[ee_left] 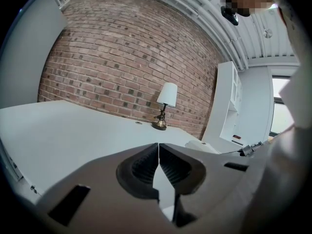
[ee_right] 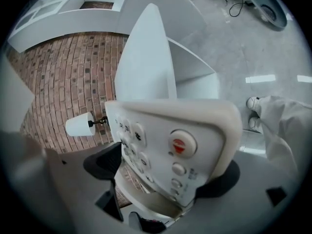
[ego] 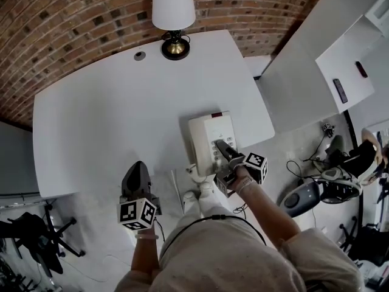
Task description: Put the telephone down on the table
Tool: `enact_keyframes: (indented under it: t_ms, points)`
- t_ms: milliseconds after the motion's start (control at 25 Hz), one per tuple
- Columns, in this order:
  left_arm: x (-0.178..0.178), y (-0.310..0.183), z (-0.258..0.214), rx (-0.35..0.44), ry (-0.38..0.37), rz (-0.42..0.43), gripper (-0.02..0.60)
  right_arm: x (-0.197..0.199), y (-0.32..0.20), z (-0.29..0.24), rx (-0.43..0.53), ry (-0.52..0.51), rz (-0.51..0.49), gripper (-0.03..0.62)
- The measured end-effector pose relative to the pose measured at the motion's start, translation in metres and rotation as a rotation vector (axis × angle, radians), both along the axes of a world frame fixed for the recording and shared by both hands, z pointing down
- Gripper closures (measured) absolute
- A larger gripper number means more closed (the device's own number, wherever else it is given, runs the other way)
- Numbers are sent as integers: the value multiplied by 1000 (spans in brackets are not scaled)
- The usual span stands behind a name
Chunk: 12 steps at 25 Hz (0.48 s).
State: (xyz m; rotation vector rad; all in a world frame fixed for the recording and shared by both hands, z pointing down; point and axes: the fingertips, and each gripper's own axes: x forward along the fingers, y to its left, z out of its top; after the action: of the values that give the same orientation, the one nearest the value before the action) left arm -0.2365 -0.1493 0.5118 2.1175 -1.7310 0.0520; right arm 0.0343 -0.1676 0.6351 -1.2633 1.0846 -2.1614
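Head view: telephone point(ego: 206, 129) lies on the table point(ego: 109, 114), right gripper point(ego: 223, 148) jaws wide apart astride it, left gripper point(ego: 137, 169) jaws closed on nothing; I judge only withdrawal remains.

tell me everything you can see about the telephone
The telephone is a cream, plastic-looking desk unit with pale keypad buttons, one round button marked red, and a red strip at its far end. It lies face up at the front right edge of the white table. The jaws of the right gripper stand apart around its near end.
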Motion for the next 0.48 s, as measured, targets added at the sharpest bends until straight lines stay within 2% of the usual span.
enact_keyframes:
  t_ms: [480]
  points:
    - [-6,13,6,-19,7,-6,574,-8,-21,13,10,23,20,97]
